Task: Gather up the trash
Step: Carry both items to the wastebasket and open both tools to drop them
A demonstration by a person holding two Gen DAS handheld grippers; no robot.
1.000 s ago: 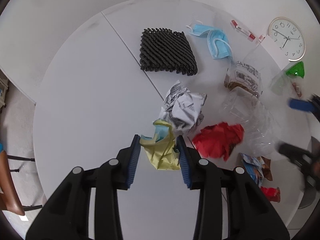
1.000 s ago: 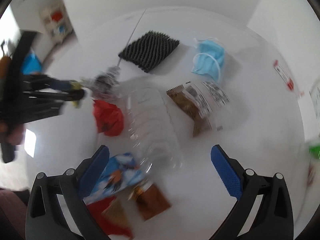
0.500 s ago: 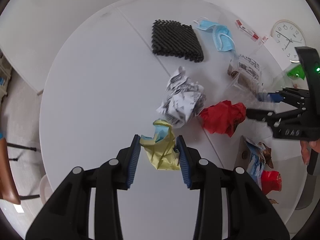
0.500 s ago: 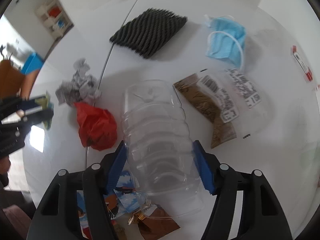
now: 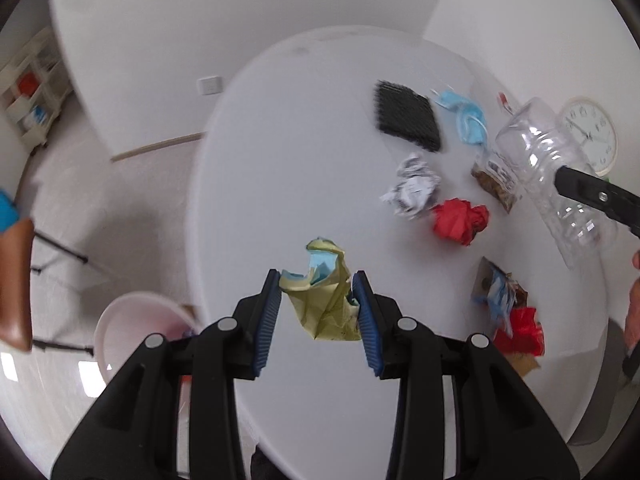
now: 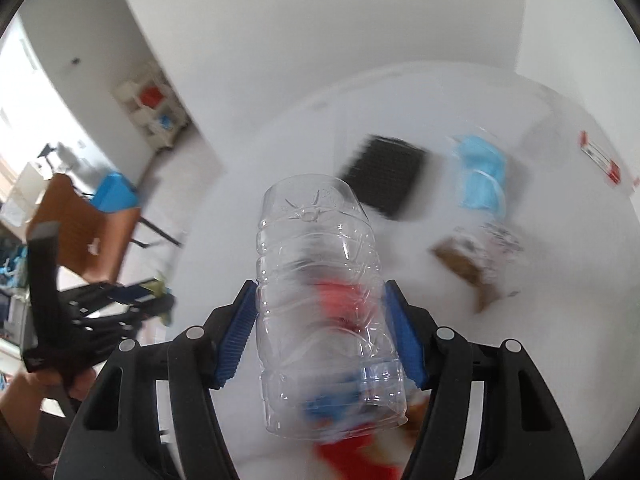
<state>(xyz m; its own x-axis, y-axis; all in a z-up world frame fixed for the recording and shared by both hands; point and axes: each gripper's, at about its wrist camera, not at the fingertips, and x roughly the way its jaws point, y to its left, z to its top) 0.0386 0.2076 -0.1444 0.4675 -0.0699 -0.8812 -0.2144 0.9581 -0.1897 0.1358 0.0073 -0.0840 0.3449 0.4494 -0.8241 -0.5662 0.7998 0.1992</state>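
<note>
My left gripper (image 5: 316, 280) is shut on a crumpled yellow and pale blue paper wad (image 5: 326, 308), held above the near part of the white round table (image 5: 280, 160). My right gripper (image 6: 320, 288) is shut on a clear plastic bottle (image 6: 316, 240), its blue pads pressing both sides and the bottle's base pointing away. In the left wrist view this bottle (image 5: 536, 148) hangs in the air at the right, off the table. On the table lie crumpled newsprint (image 5: 414, 184), a red paper ball (image 5: 460, 220), a black foam mesh (image 5: 406, 120) and a blue face mask (image 5: 466, 116).
A pale round bin (image 5: 136, 332) stands on the floor beside the table's left edge. A brown snack bag (image 5: 496, 184) and a heap of coloured wrappers (image 5: 508, 312) lie at the right. A wall clock (image 5: 592, 136) lies far right. A brown chair (image 5: 16, 280) stands left.
The right gripper closed on the clear bottle and lifted it off the table. The left gripper rose and swung left with the yellow wad, bringing the bin into view.
</note>
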